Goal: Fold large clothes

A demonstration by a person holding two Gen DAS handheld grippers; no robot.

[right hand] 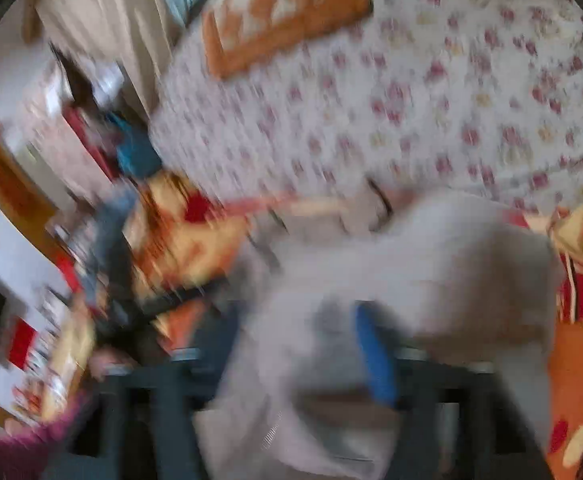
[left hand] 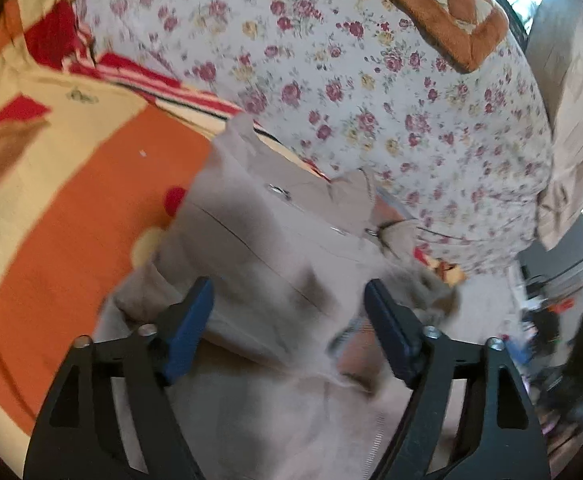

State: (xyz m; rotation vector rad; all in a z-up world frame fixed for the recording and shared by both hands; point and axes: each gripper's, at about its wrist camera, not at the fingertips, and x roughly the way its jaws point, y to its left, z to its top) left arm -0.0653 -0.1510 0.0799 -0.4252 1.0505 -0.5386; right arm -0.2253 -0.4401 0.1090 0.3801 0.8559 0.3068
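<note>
A beige jacket point(left hand: 275, 240) with metal snaps lies bunched on the orange, cream and red bedspread point(left hand: 71, 200). My left gripper point(left hand: 289, 312) is open, its blue-padded fingers point(left hand: 189, 320) wide apart just above the jacket's cloth. In the right wrist view the picture is heavily blurred. The same jacket point(right hand: 431, 264) fills the lower middle. My right gripper point(right hand: 303, 344) is low in the frame with cloth lying between and over its fingers; one blue pad point(right hand: 375, 356) shows, the other is hidden, so its state is unclear.
A white quilt with red flowers point(left hand: 371, 80) is heaped behind the jacket, an orange-edged cushion point(left hand: 443, 12) on it. The bed's edge and a cluttered floor point(left hand: 551, 340) lie to the right in the left wrist view, and to the left in the right wrist view point(right hand: 51, 280).
</note>
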